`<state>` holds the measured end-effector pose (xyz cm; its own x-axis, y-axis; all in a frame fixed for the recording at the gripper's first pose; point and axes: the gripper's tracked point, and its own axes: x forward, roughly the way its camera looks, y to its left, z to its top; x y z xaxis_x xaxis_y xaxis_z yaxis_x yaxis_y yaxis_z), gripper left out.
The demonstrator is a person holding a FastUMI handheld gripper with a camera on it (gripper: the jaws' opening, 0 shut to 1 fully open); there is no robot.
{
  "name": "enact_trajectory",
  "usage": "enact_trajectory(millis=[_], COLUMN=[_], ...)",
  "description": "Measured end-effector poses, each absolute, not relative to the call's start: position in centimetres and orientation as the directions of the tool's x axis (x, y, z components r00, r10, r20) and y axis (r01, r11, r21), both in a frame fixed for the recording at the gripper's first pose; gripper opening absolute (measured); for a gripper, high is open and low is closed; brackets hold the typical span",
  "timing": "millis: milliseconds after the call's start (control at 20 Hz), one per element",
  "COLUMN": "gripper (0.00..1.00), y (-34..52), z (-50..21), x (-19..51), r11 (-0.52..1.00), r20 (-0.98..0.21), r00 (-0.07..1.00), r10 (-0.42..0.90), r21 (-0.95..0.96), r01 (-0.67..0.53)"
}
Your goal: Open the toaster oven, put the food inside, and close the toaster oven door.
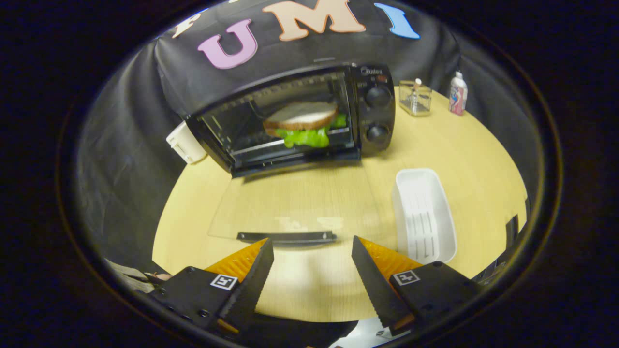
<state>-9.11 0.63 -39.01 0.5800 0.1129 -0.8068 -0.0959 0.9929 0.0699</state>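
1. The gripper (312, 244) is seen spread wide apart above the round wooden table (483, 159); nothing is held between its fingers.
2. The toaster oven (295, 116) is placed well beyond the fingers, at the far side of the table against the black cloth wall, and its glass door (290, 203) is folded fully down, lying flat toward the gripper.
3. The door's dark handle (287, 237) is found just ahead of the fingertips, nearer the left finger.
4. The sandwich (302, 123), made of white bread over green lettuce, is set on the rack inside the oven.
5. A white tray (425, 215) is left empty on the table, right of the open door.
6. A small glass jar (415, 98) and a little bottle (457, 94) are stood near the far rim, right of the oven.
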Motion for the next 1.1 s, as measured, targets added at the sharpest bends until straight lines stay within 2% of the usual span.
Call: enact_trajectory(millis=[200,550,1100], gripper=[1.0,1.0,1.0], y=[-0.4,-0.7,1.8], z=[-41.0,-41.2,-30.9], x=[-8.6,-7.0,-2.4], r11=[0.995,0.991,0.984], r20=[-0.821,-0.821,-0.69], r00=[0.566,0.564,0.702], r10=[0.074,0.089,0.175], r21=[0.02,0.016,0.098], r01=[-0.102,-0.134,-0.149])
